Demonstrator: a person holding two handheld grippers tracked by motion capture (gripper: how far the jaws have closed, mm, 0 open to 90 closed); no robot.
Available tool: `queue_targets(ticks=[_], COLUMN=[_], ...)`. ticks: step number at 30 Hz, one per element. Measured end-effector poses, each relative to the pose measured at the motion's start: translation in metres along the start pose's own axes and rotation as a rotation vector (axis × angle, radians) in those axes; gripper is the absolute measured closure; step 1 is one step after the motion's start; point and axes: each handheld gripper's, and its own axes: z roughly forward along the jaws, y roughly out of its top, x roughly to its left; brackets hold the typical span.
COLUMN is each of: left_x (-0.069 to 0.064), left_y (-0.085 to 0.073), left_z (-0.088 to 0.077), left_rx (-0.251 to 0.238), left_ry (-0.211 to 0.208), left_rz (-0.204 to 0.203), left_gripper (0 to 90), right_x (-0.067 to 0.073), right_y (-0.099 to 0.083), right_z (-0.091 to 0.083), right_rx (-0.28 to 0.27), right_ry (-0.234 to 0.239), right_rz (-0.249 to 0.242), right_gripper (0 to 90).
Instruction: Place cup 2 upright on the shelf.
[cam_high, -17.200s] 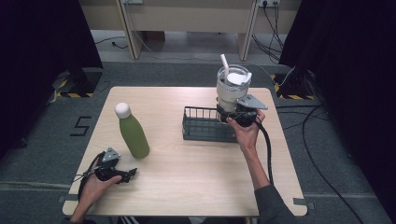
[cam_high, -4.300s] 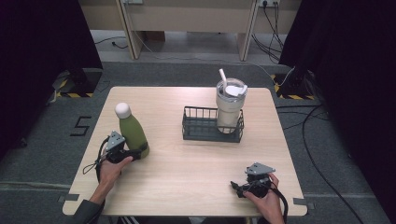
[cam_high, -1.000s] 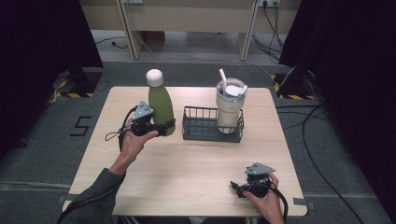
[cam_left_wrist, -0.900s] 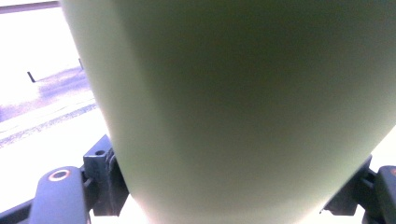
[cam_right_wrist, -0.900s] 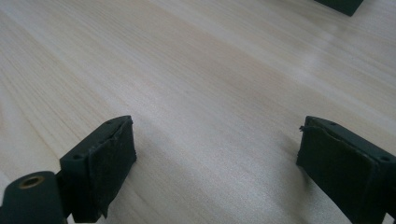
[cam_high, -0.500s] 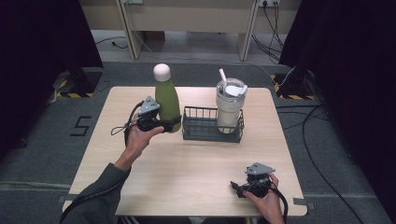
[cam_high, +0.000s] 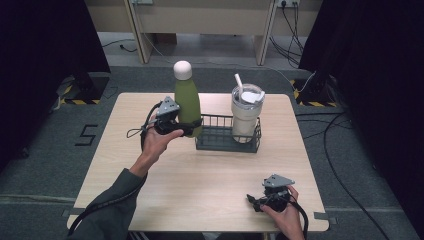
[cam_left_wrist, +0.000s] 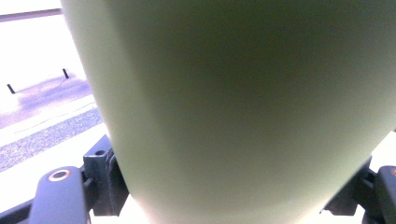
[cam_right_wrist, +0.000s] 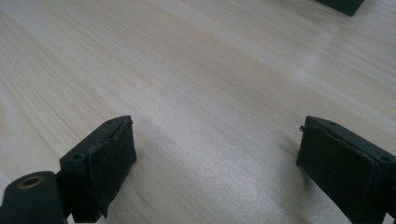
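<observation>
A green bottle (cam_high: 187, 102) with a white cap hangs upright above the table, at the left end of the black wire basket (cam_high: 220, 144). My left gripper (cam_high: 192, 128) is shut on its lower body, and the green wall (cam_left_wrist: 243, 107) sits close up between the jaws in the left gripper view. A white tumbler (cam_high: 246, 114) with a lid and straw stands in the basket's right half. My right gripper (cam_high: 255, 201) rests low near the table's front right edge, its jaws open over bare wood (cam_right_wrist: 210, 93) with nothing between its pads (cam_right_wrist: 109, 161).
The light wooden table (cam_high: 200, 180) has free room in its middle and front left. Dark carpet, cables and black curtains surround it. A cable trails from each gripper.
My left gripper has carried the green bottle up and to the right, toward the basket's left end. The right gripper has stayed where it was.
</observation>
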Motion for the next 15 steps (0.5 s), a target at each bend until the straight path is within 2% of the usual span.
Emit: queue_targets(ticks=[15], left_x=[-0.004], left_y=[0.013], left_z=[0.027], left_rx=[0.002], left_ry=[-0.014], left_rz=[-0.015], left_gripper=[20.6], right_x=[0.000], right_y=[0.000], right_z=[0.000], right_rx=[-0.001], right_ry=[0.001], right_rz=[-0.003], right_gripper=[11.2])
